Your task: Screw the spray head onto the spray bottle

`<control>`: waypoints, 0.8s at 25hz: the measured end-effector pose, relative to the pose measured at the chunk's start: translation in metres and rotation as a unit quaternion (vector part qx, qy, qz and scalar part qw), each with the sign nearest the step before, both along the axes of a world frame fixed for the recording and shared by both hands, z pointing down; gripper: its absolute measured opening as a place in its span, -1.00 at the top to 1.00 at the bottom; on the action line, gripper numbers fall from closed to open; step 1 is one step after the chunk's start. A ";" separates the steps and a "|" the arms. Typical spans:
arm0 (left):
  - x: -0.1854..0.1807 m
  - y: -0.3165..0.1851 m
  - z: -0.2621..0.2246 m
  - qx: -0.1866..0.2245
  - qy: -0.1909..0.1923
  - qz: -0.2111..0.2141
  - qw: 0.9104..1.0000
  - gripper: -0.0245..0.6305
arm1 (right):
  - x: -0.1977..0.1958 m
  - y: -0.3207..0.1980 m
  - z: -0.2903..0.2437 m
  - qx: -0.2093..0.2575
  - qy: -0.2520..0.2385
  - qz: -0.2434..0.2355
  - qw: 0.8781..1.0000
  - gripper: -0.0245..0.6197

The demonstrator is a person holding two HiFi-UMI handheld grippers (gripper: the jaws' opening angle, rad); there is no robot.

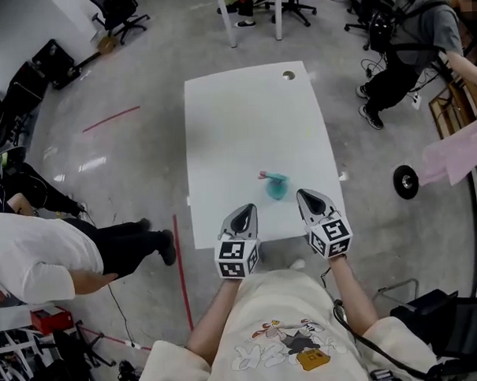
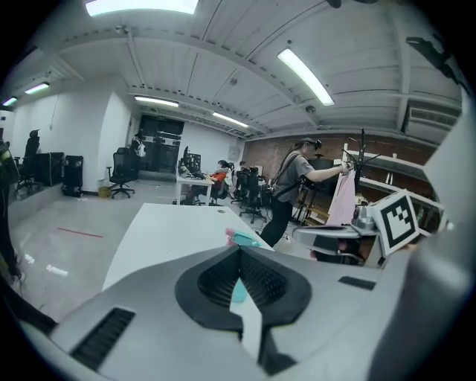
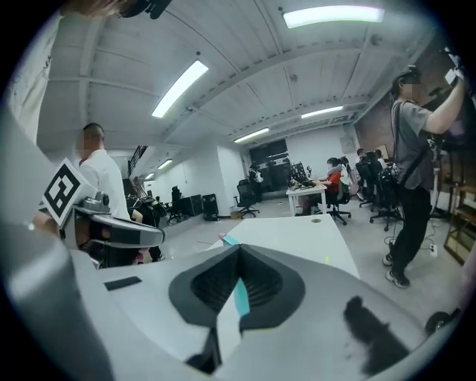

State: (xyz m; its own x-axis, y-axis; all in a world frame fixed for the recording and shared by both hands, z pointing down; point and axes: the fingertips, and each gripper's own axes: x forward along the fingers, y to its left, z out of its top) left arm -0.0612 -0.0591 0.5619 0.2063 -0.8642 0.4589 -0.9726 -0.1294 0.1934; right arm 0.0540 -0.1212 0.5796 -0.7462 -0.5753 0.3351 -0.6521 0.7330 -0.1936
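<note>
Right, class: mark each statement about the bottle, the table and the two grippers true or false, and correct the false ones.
1. The spray bottle is on the white table. True.
2. The left gripper holds the bottle. False: its jaws are shut on nothing.
3. The right gripper is shut. True.
4. The bottle is left of both grippers. False: in the head view it lies between them, further up the table.

A white bench [image 1: 252, 130] stands on a glossy grey concrete floor [image 1: 143, 174], with a red tape line [image 1: 111, 118] on the floor to its left. Beyond its far end stand black office chairs [image 1: 120, 11], and long strip lights [image 2: 305, 74] run across the pale ribbed ceiling [image 2: 223, 67] above it.
</note>
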 end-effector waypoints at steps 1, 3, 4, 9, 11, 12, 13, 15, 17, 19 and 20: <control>0.003 -0.002 0.000 0.000 -0.001 0.000 1.000 0.91 | 0.003 -0.001 0.000 -0.008 -0.008 0.007 1.000 0.90; 0.010 -0.011 -0.002 0.001 -0.003 0.002 1.000 0.91 | 0.010 -0.006 -0.003 -0.020 -0.026 0.015 0.999 0.90; 0.013 -0.016 -0.003 0.003 -0.002 0.002 1.000 0.91 | 0.013 -0.009 -0.005 -0.023 -0.032 0.016 0.999 0.90; 0.022 -0.030 -0.009 0.012 0.002 0.005 1.000 0.91 | 0.025 -0.015 -0.013 -0.024 -0.037 0.012 0.999 0.90; 0.014 -0.026 -0.013 0.012 0.003 0.002 1.000 0.91 | 0.018 -0.011 -0.018 -0.029 -0.048 0.012 0.998 0.90; 0.010 -0.023 -0.015 0.012 0.004 0.000 1.000 0.91 | 0.014 -0.008 -0.021 -0.032 -0.051 0.011 0.998 0.90; 0.007 -0.020 -0.018 0.012 0.006 -0.002 1.000 0.91 | 0.009 -0.003 -0.024 -0.033 -0.052 0.008 0.998 0.90; 0.003 -0.013 -0.023 0.012 0.010 -0.002 1.000 0.91 | 0.001 0.004 -0.029 -0.033 -0.049 0.001 0.998 0.90; 0.000 -0.013 -0.027 0.016 0.011 -0.001 1.000 0.91 | -0.007 0.005 -0.032 -0.030 -0.047 -0.007 0.998 0.90; -0.001 -0.015 -0.029 0.019 0.009 0.000 1.000 0.91 | -0.012 0.004 -0.033 -0.028 -0.048 -0.015 0.998 0.90; 0.000 -0.016 -0.028 0.020 0.009 -0.001 1.000 0.91 | -0.013 0.003 -0.033 -0.027 -0.049 -0.018 0.998 0.90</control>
